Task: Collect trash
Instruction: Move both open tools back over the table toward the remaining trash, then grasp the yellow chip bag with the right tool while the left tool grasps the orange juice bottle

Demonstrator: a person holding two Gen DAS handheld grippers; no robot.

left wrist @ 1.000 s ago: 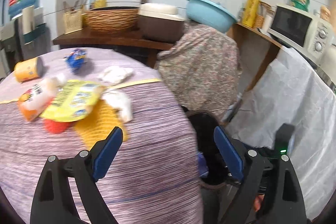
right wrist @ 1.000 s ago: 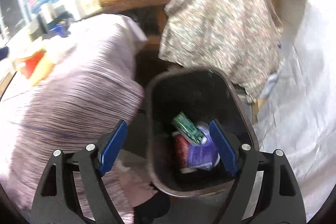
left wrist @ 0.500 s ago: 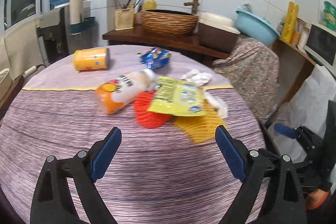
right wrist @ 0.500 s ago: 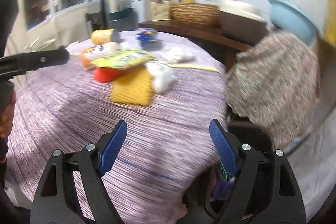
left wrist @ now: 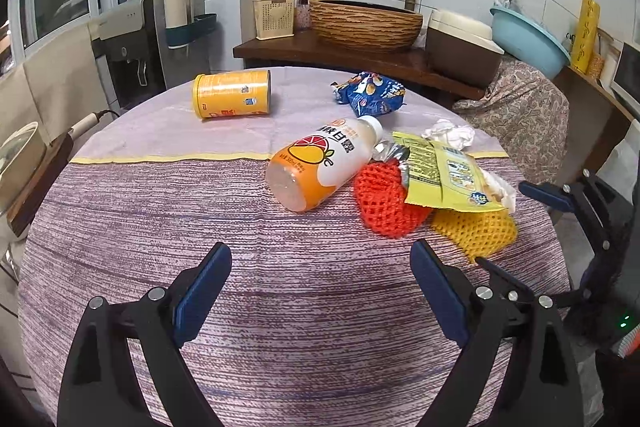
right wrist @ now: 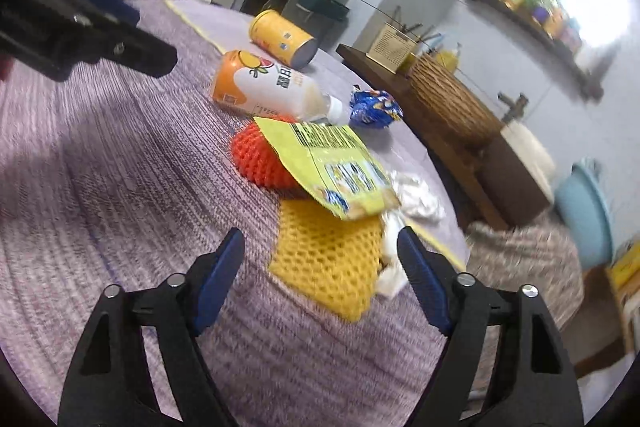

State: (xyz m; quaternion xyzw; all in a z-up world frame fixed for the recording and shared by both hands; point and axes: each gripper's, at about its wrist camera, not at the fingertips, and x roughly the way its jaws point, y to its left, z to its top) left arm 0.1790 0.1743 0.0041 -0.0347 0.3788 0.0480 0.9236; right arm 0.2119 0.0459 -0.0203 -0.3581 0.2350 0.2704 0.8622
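I see trash scattered on the tabletop [left wrist: 160, 227]: drink bottle [left wrist: 320, 167] on its side, orange fruit on the label, cap end pointing away toward the blue snack bag [left wrist: 370, 93]. Yellow wrapper [left wrist: 448, 175] overlaps red foam net [left wrist: 384, 203] and yellow foam net [right wrist: 332, 259]. Orange can [left wrist: 232, 94] lies sideways, well apart. Crumpled tissue [left wrist: 448, 135] behind. My left tongs [left wrist: 320, 291] released, empty. My right tongs [right wrist: 320, 275] just been closing, jaws apart over the yellow net, nothing gripped.
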